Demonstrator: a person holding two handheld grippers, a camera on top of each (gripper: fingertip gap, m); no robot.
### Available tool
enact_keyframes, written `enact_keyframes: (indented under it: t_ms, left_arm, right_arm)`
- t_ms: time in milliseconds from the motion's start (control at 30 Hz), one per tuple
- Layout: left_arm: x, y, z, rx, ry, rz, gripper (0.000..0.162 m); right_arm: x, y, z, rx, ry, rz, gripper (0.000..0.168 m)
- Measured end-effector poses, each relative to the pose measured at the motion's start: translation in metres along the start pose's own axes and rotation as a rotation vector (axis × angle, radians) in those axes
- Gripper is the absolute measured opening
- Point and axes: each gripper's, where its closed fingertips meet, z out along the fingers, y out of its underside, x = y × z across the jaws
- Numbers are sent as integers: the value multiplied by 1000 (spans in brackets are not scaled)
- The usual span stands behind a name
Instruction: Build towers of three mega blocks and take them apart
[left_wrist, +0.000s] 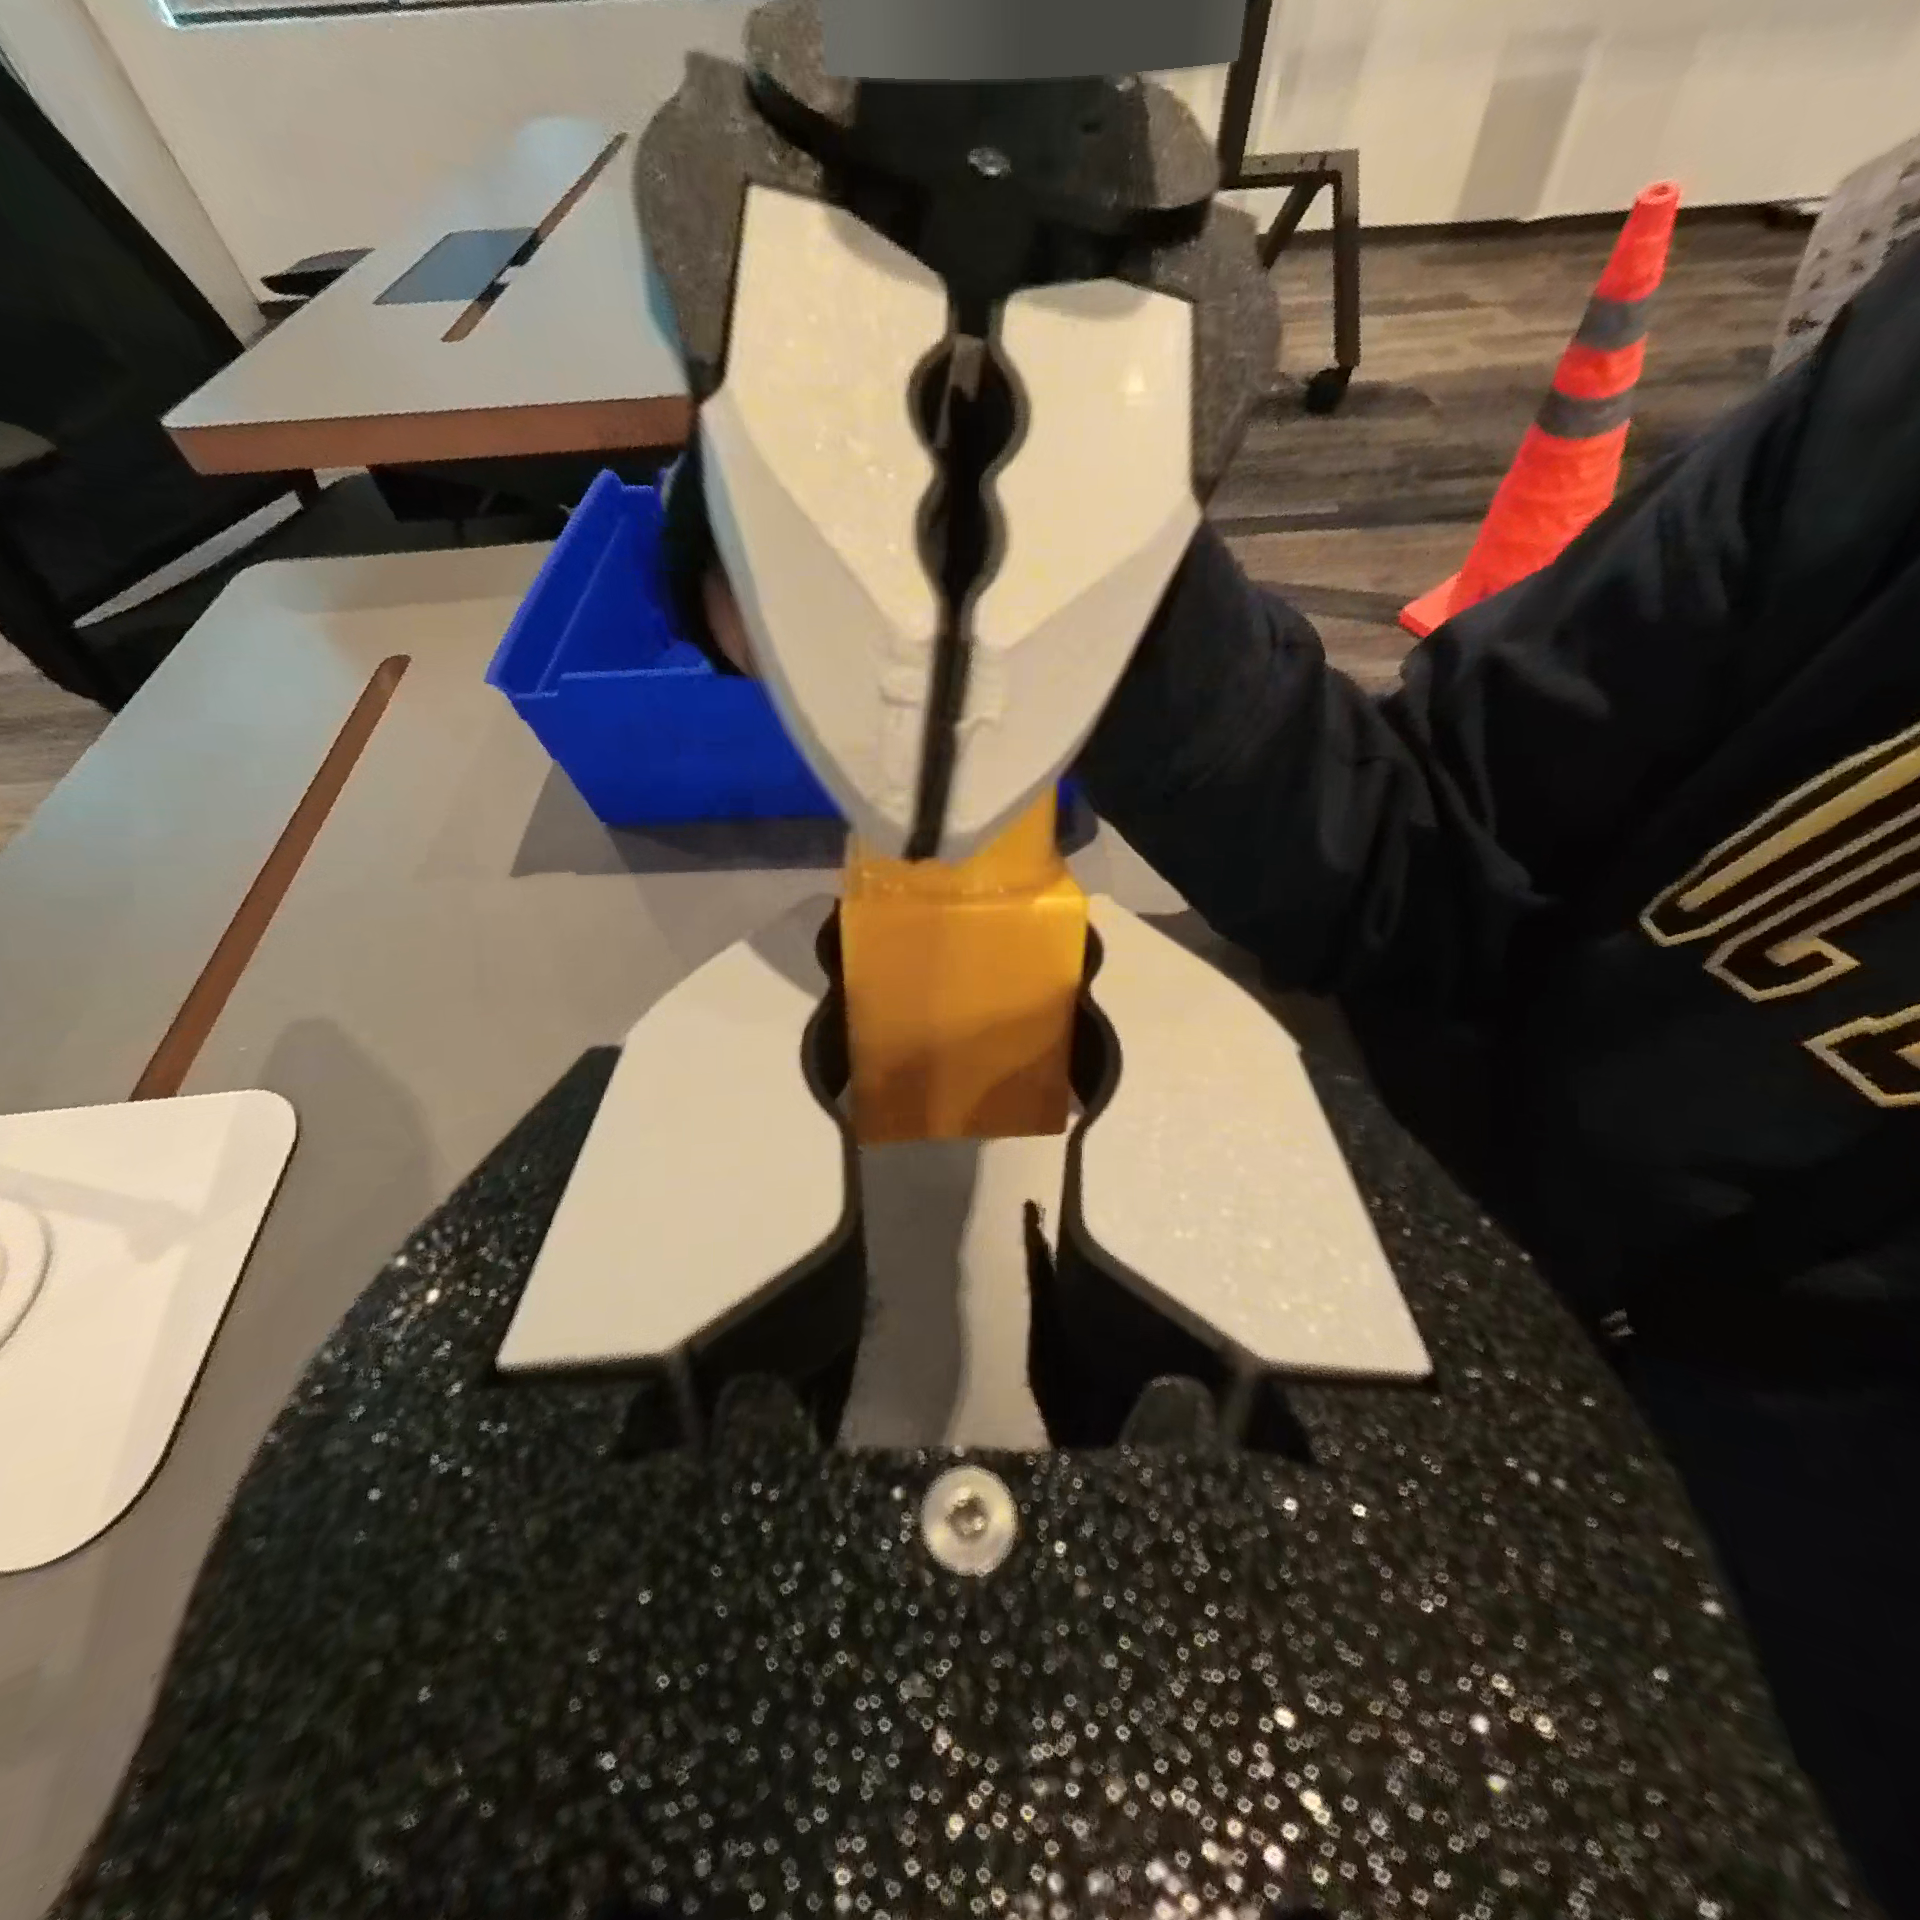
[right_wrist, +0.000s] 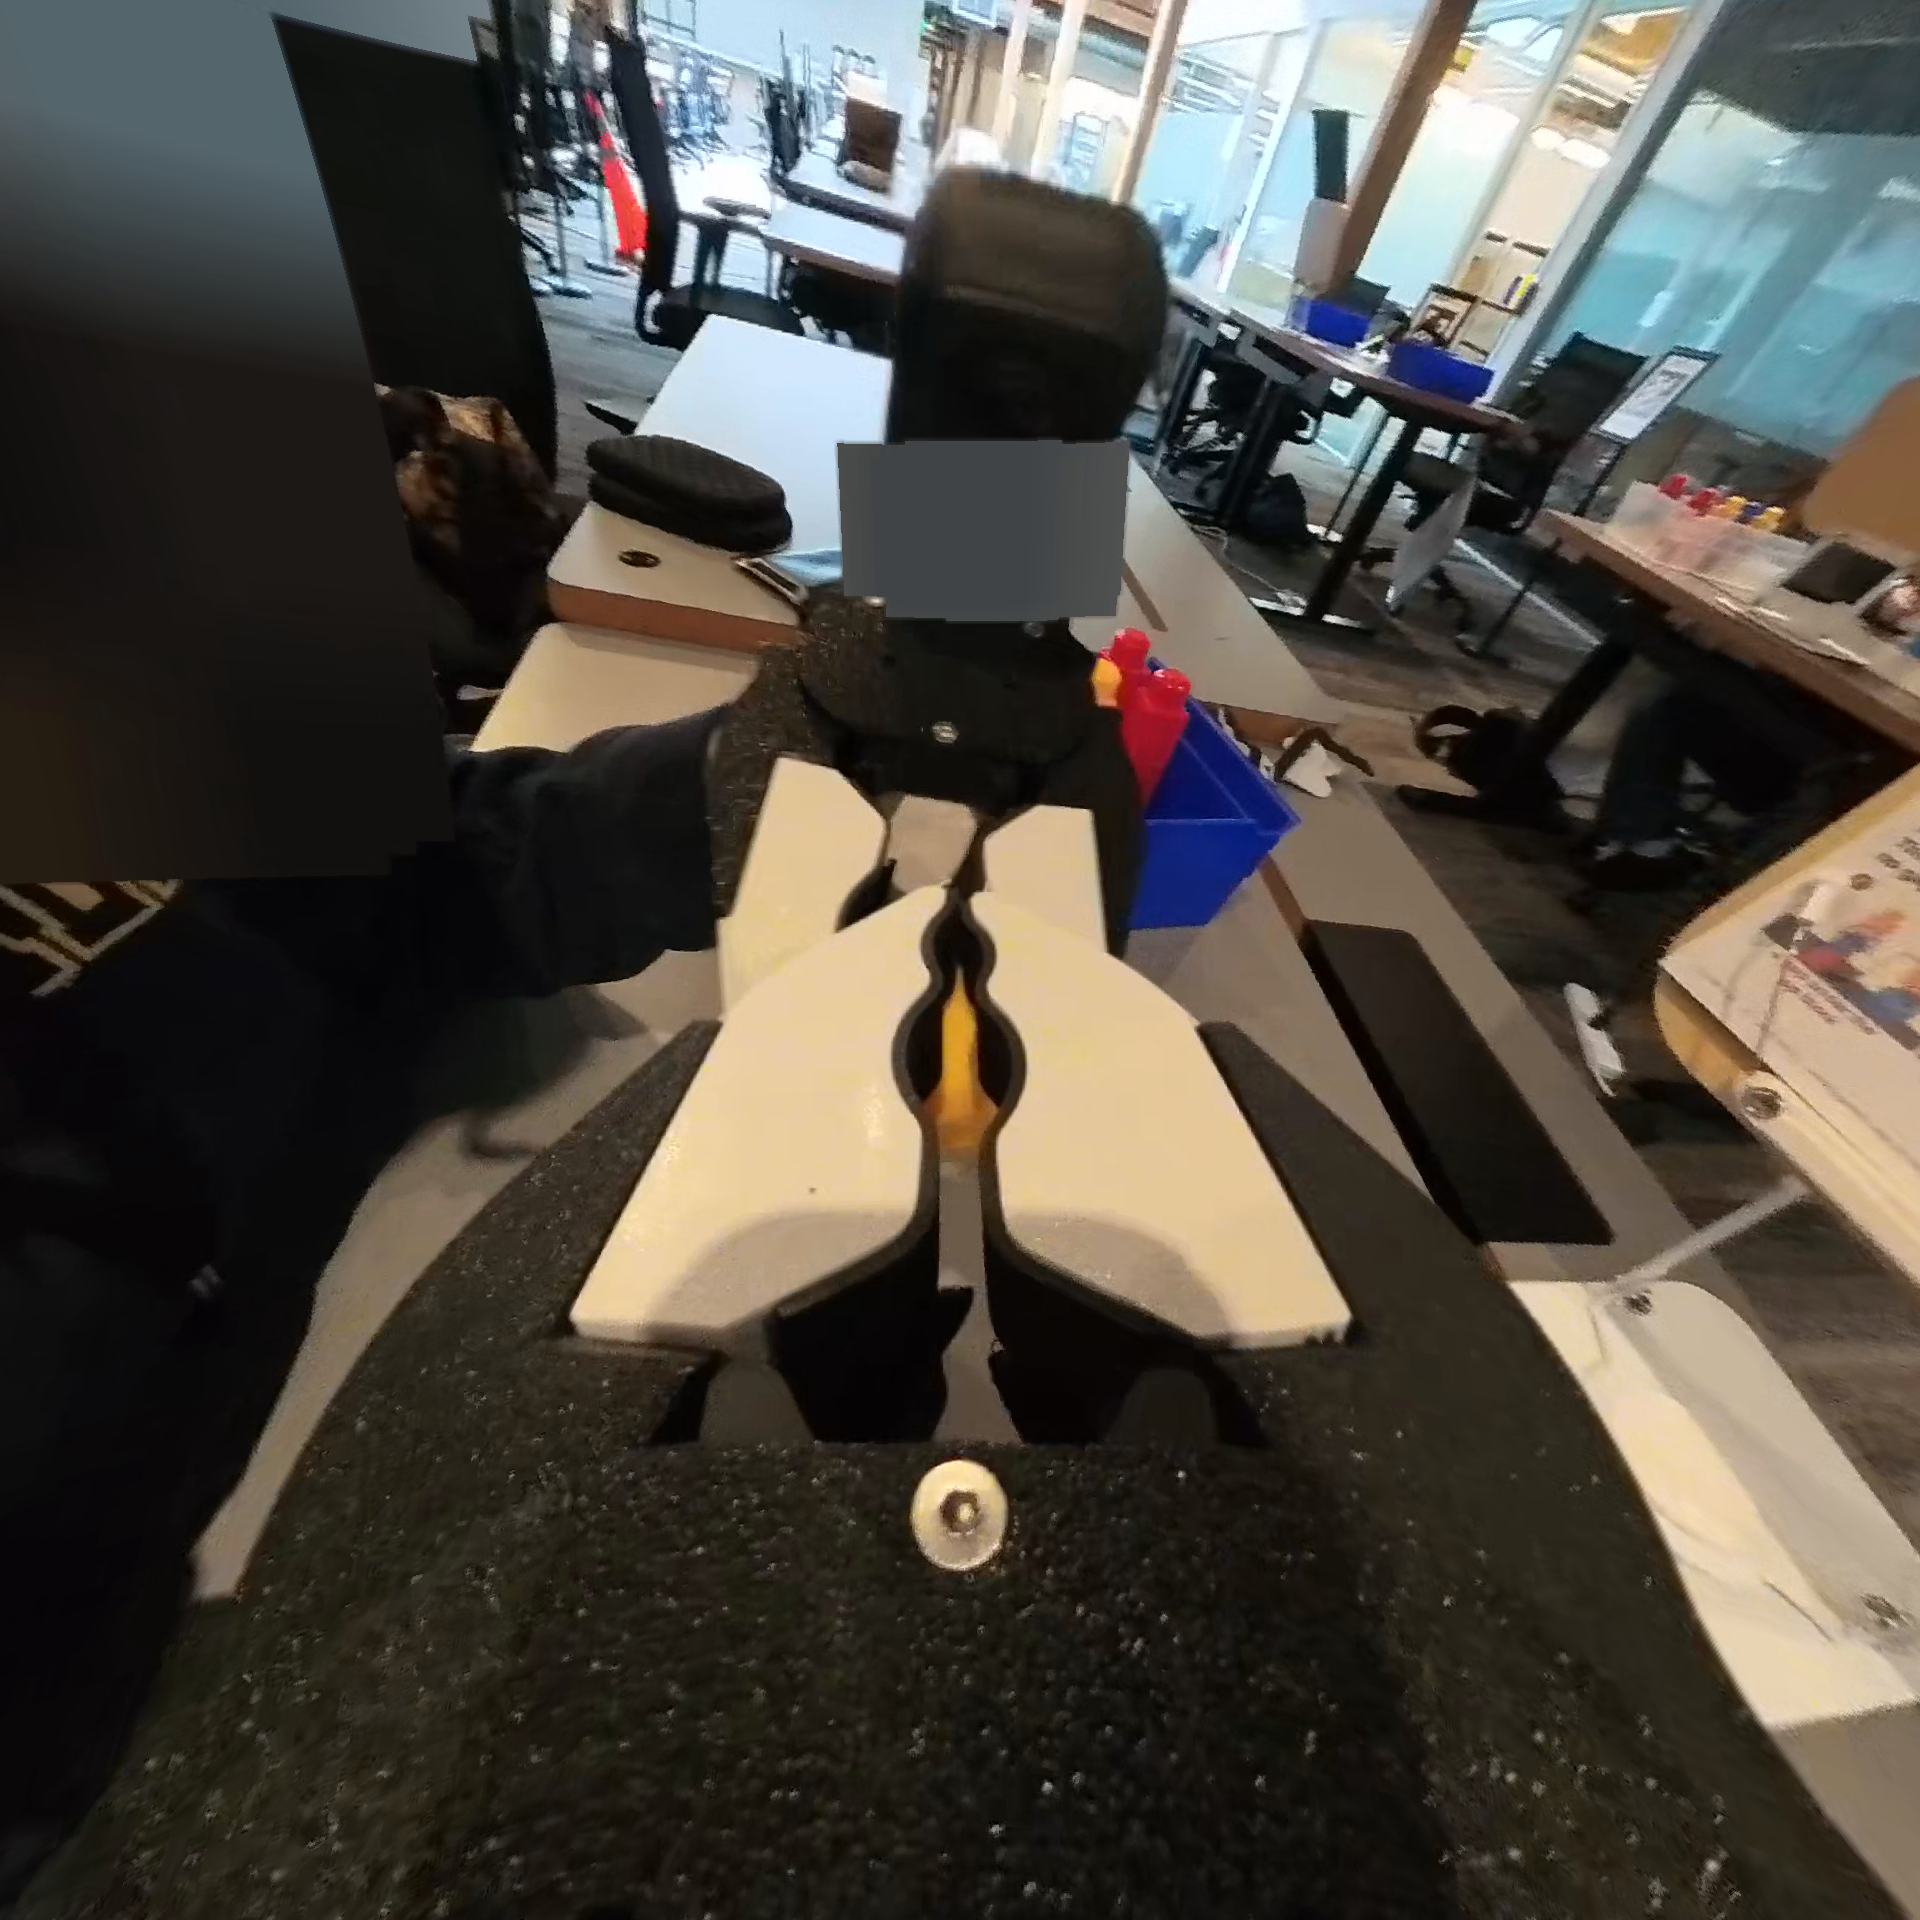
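In the left wrist view my left gripper (left_wrist: 961, 935) is shut on a yellow mega block (left_wrist: 961, 1018). Both pads press its sides and hold it above the grey table (left_wrist: 416, 935). My right gripper (left_wrist: 925, 847) comes in from the far side with its fingers closed together, its tips right at the block's top stud (left_wrist: 1029, 862). In the right wrist view my right gripper (right_wrist: 961, 909) is shut, tips touching. The yellow block (right_wrist: 961, 1060) shows through the gap behind the tips, underneath the fingers. The left gripper's fingers (right_wrist: 790, 862) show just beyond.
A blue bin (left_wrist: 644, 727) stands on the table behind the grippers; in the right wrist view the bin (right_wrist: 1205, 862) holds red blocks (right_wrist: 1153, 717). A white mat (left_wrist: 114, 1299) lies at the left and a black pad (right_wrist: 1444, 1081) at the right. An orange cone (left_wrist: 1558, 447) stands on the floor.
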Motion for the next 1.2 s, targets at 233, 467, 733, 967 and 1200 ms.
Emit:
enact_keyframes:
  t_ms: [233, 467, 733, 967, 1200]
  left_arm:
    - [-1, -6, 0, 34, -25, 43, 39]
    - [2, -13, -4, 66, -32, 81, 40]
    - [-16, -14, -12, 80, -138, 41, 78]
    - [-32, -12, -29, 116, -200, -37, 81]
    - [-45, -10, -45, 145, -263, -103, 82]
  right_arm:
    - [-3, 1, -10, -34, 31, 27, 51]
    - [-8, 10, 1, -97, -13, 11, 34]
    - [43, 37, -69, -318, 462, 30, 33]
    - [52, 170, -258, -783, 1102, 609, 33]
    - [56, 220, -274, -745, 1098, 861, 73]
